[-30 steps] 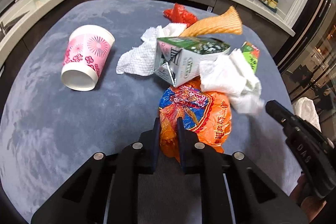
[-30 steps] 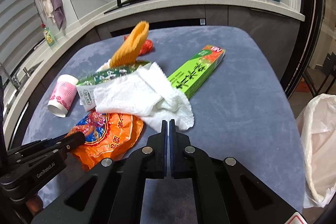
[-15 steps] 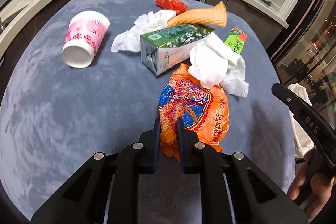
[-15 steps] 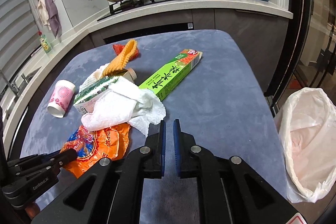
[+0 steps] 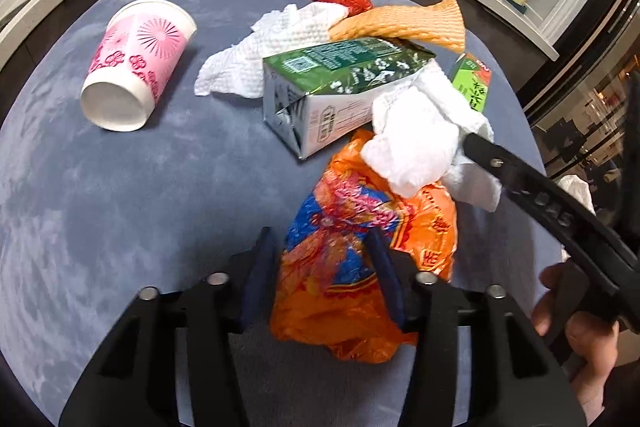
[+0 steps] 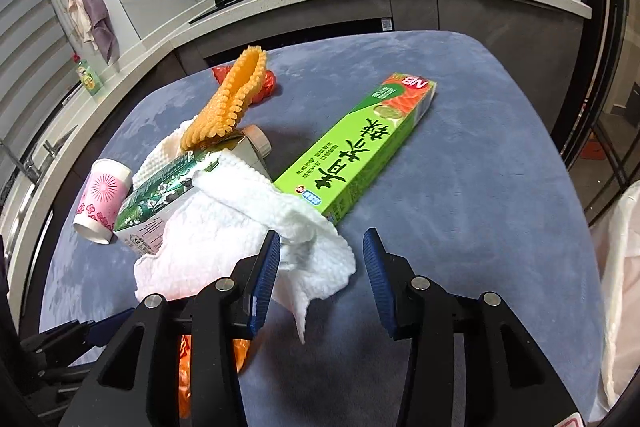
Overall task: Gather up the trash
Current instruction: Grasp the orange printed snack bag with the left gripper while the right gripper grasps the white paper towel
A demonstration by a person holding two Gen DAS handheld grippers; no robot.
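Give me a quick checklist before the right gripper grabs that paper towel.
1. Right gripper open: ok.
2. White paper towel between its fingers: not ok, only its edge reaches the left finger.
3. Towel free of other trash: not ok, it drapes over the milk carton and green box.
4. Left gripper open around the orange snack bag: ok.
5. Trash bag open: cannot tell.

Black claw (image 6: 318,263), blue ribbed pads (image 6: 266,267)
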